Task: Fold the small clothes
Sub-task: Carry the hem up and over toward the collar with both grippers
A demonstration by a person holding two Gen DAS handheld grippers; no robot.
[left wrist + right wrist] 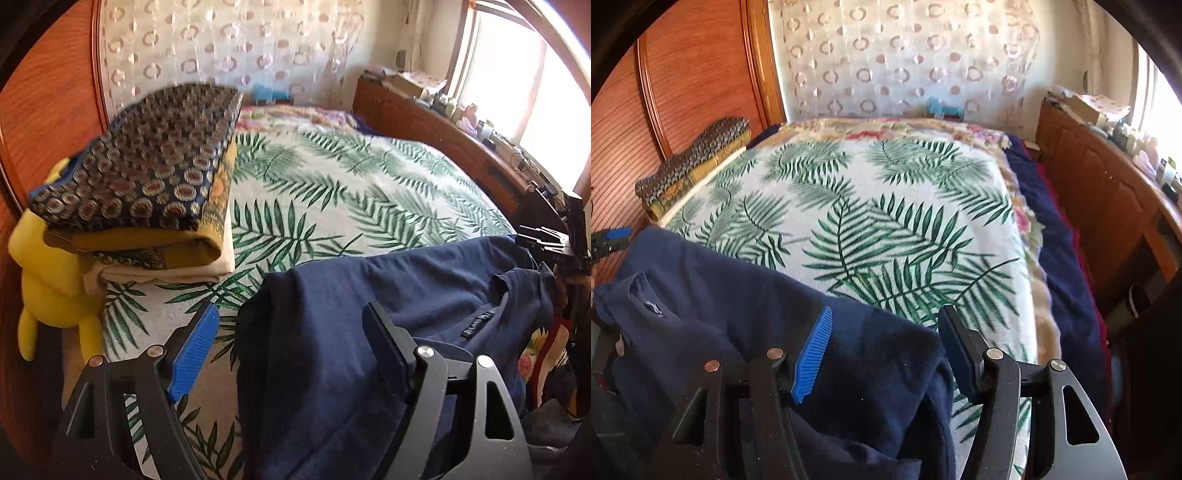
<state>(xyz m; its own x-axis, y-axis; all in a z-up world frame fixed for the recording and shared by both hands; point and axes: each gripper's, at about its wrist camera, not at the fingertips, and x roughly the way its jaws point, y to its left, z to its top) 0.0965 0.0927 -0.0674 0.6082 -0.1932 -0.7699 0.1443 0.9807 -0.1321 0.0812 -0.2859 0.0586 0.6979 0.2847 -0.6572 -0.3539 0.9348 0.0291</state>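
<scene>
A navy blue T-shirt (369, 332) lies crumpled at the near edge of the bed, collar and label toward the right in the left wrist view. It also shows in the right wrist view (738, 314), collar at the left. My left gripper (291, 347) is open, jaws wide apart, with the shirt's left shoulder part between them. My right gripper (882, 350) is open, jaws astride the shirt's right edge. Neither is closed on the cloth. The left gripper's blue fingertip (613, 234) shows at the left edge of the right wrist view.
The bed has a palm-leaf sheet (868, 206). A stack of folded patterned clothes (147, 177) lies at its left side, next to a yellow plush toy (51, 280). A wooden wardrobe (694, 74) stands at the left, a cluttered wooden cabinet (1108, 184) under the window at the right.
</scene>
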